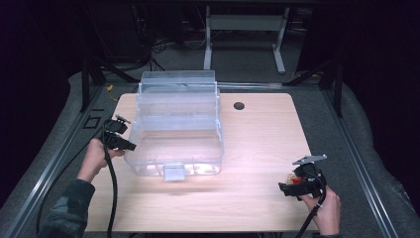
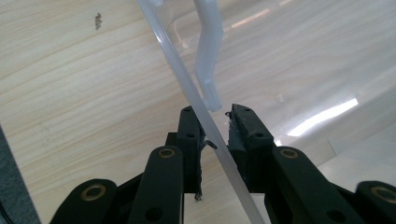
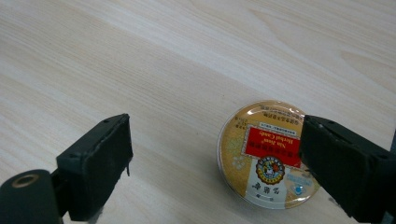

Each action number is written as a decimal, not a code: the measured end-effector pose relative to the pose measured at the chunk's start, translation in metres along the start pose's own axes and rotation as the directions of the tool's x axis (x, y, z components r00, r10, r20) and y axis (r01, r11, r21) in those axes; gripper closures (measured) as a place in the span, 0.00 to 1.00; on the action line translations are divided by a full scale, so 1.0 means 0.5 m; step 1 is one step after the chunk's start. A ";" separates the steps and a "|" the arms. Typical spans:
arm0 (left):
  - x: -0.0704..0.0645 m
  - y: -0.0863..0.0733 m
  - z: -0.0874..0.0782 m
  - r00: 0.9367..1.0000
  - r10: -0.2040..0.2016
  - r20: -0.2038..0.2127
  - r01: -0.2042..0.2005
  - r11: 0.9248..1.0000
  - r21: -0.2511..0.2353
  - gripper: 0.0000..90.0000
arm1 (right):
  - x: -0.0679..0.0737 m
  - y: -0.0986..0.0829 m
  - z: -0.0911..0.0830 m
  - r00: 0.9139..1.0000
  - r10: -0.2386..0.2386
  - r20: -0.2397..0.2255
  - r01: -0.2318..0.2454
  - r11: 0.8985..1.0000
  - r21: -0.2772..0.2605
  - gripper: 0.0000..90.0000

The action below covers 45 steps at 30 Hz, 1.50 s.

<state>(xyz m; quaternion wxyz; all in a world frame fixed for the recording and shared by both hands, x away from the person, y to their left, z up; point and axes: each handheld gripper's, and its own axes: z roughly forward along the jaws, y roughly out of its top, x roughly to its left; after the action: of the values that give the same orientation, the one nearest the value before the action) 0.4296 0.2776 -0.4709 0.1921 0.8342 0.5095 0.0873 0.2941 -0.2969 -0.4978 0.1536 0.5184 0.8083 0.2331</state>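
Clear plastic makes up the storage box, which stands with its lid raised on the far-left half of the pale wooden table. At the box's left wall, the left claw has its jaws nearly closed on the thin transparent rim; in the left gripper view the edge runs between them, pressed against the left jaw, while a sliver of gap shows at the right one, so whether it is truly pinched I cannot tell. Near the right corner of the table, the right claw hovers wide open over a small round tin with a gold, red-labelled lid lying flat on the wood. The tin sits off-centre, close against the right jaw and well apart from the left one.

The step in hand looks like picking up the tin while the other hand steadies the box. To do it well, the right claw should first shift toward the tin so that the tin lies midway between the jaws, then drop until the pads reach the low side wall rather than the glossy lid, which would likely slip. Closing should be slow and even. The left claw should grip the rim firmly but gently, since thin plastic may flex or crack.
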 end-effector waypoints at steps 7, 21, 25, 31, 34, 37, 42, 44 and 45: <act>-0.039 0.019 0.010 0.999 0.033 0.014 -0.033 0.999 0.012 0.80 | -0.009 -0.011 0.000 1.000 0.018 0.004 -0.018 1.000 0.005 0.11; -0.094 0.049 0.027 0.996 0.081 0.028 -0.082 0.996 0.018 0.77 | -0.013 -0.014 0.003 1.000 0.029 -0.003 -0.029 1.000 0.003 0.11; -0.116 0.063 0.034 0.994 0.100 0.033 -0.101 0.995 0.026 0.77 | -0.012 -0.013 0.003 1.000 0.022 0.020 -0.022 1.000 0.016 0.11; -0.138 0.077 0.041 0.992 0.121 0.042 -0.122 0.992 0.029 0.76 | -0.021 -0.015 0.004 0.999 0.027 -0.020 -0.027 1.000 0.008 0.12; -0.147 0.083 0.044 0.991 0.124 0.043 -0.126 0.992 0.029 0.76 | -0.025 -0.017 0.004 0.999 0.026 -0.024 -0.025 0.999 0.020 0.12; -0.153 0.087 0.046 0.991 0.127 0.046 -0.129 0.991 0.029 0.76 | -0.027 -0.019 0.003 0.999 0.032 0.014 -0.032 0.999 0.022 0.12; -0.165 0.096 0.052 0.990 0.129 0.057 -0.131 0.991 0.028 0.75 | -0.034 -0.021 0.005 0.999 0.040 0.013 -0.040 0.999 0.023 0.12; -0.169 0.102 0.056 0.989 0.130 0.071 -0.132 0.991 0.027 0.75 | -0.041 -0.021 0.009 0.999 0.041 0.009 -0.041 0.999 0.032 0.12; -0.169 0.102 0.056 0.989 0.130 0.071 -0.132 0.991 0.027 0.74 | -0.041 -0.021 0.009 0.999 0.041 0.009 -0.041 0.999 0.032 0.12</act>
<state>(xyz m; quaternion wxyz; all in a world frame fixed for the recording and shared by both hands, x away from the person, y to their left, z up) 0.4418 0.1757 -0.4713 0.1903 0.8712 0.4481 0.0628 0.2970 -0.3182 -0.5072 0.1437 0.5382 0.8005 0.2211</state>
